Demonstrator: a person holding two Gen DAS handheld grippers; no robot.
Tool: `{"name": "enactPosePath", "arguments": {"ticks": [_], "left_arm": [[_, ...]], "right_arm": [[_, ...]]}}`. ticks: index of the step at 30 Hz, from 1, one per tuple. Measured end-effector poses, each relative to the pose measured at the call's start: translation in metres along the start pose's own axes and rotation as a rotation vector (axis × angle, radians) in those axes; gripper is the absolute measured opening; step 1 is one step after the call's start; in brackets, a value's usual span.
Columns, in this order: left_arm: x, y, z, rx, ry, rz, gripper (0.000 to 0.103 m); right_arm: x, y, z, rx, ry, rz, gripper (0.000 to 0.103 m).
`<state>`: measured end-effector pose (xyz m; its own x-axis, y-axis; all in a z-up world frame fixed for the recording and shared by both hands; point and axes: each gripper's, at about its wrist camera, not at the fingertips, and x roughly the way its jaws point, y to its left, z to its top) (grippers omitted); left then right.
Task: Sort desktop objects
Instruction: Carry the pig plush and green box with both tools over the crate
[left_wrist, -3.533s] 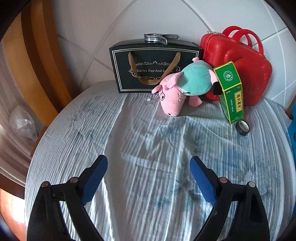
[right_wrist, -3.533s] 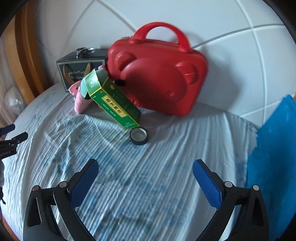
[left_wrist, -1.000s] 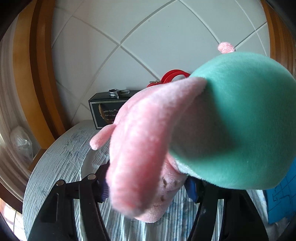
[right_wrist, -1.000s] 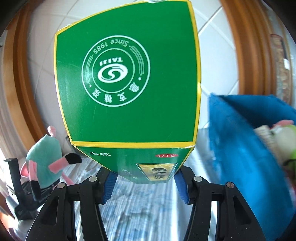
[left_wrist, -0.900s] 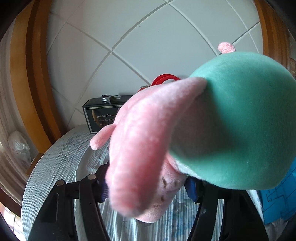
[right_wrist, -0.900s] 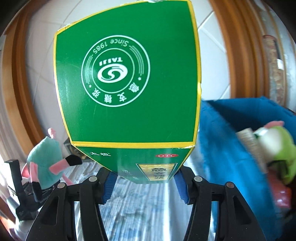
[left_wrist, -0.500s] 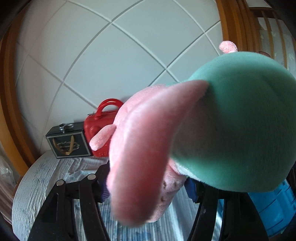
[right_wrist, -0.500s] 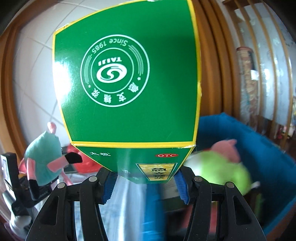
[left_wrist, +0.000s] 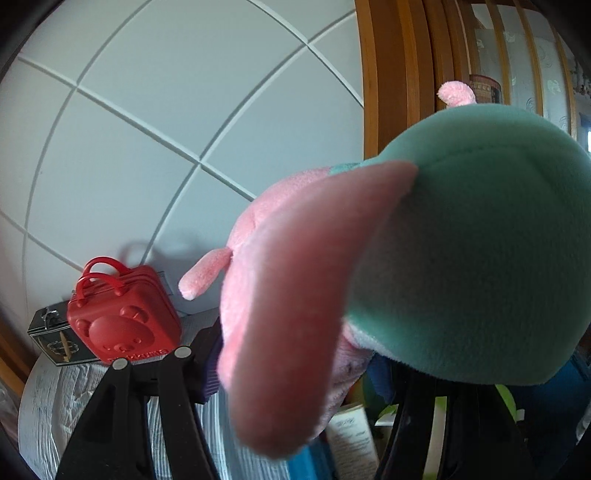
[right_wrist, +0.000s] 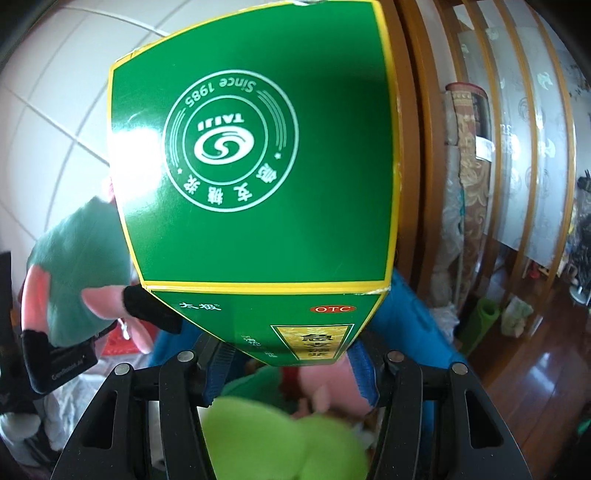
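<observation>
A pink pig plush (left_wrist: 461, 251) in a teal dress fills the left wrist view, and my left gripper (left_wrist: 295, 376) is shut on its lower part. In the right wrist view my right gripper (right_wrist: 291, 369) is shut on a green and yellow medicine box (right_wrist: 258, 166), which stands up between the blue pads. The same pig plush (right_wrist: 74, 266) shows at the left of that view, level with the box. Both held things hang above an open blue fabric bin (right_wrist: 413, 325).
Inside the bin lie a lime green plush (right_wrist: 280, 439), something pink (right_wrist: 325, 387) and a white carton (left_wrist: 351, 432). A red bear-faced case (left_wrist: 122, 325) and a black gift box (left_wrist: 51, 339) stand far left on the striped tablecloth (left_wrist: 48, 413). Wooden slats (right_wrist: 424, 147) stand behind.
Both grippers have swung to the right, away from the table and over the blue bin, still holding plush and box. The red case and black box have slid to the left edge.
</observation>
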<state>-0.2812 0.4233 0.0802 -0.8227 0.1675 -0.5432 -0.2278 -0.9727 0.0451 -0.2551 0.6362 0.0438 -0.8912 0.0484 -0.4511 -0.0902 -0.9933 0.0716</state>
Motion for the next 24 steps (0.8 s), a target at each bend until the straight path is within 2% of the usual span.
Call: {"name": "enactPosePath", "arguments": {"ticks": [2,3,4,5,7,11,20,24], "left_arm": [[0.022,-0.018,0.013,0.021,0.035,0.004,0.063],[0.038,-0.023,0.022,0.031,0.051,0.003,0.063],[0.066,-0.023,0.037,0.039,0.068,0.000,0.063],[0.078,-0.044,0.035,0.044,0.092,-0.003,0.063],[0.101,-0.053,0.038,0.048,0.139,-0.007,0.063],[0.139,-0.061,0.035,0.064,0.227,-0.025,0.063],[0.185,-0.078,0.020,0.073,0.363,-0.060,0.067],[0.199,-0.088,0.014,0.100,0.416,-0.049,0.067]], "right_arm": [[0.020,-0.005,0.005,0.016,0.022,0.004,0.056],[0.035,-0.028,0.016,0.026,0.033,0.003,0.056],[0.045,-0.036,0.019,0.031,0.045,-0.003,0.056],[0.058,-0.043,0.022,0.031,0.058,-0.010,0.056],[0.080,-0.048,0.023,0.033,0.088,-0.023,0.056],[0.092,-0.040,0.029,0.030,0.110,-0.025,0.056],[0.126,-0.036,0.018,-0.027,0.173,-0.073,0.056],[0.137,-0.030,0.016,-0.043,0.210,-0.084,0.056]]}}
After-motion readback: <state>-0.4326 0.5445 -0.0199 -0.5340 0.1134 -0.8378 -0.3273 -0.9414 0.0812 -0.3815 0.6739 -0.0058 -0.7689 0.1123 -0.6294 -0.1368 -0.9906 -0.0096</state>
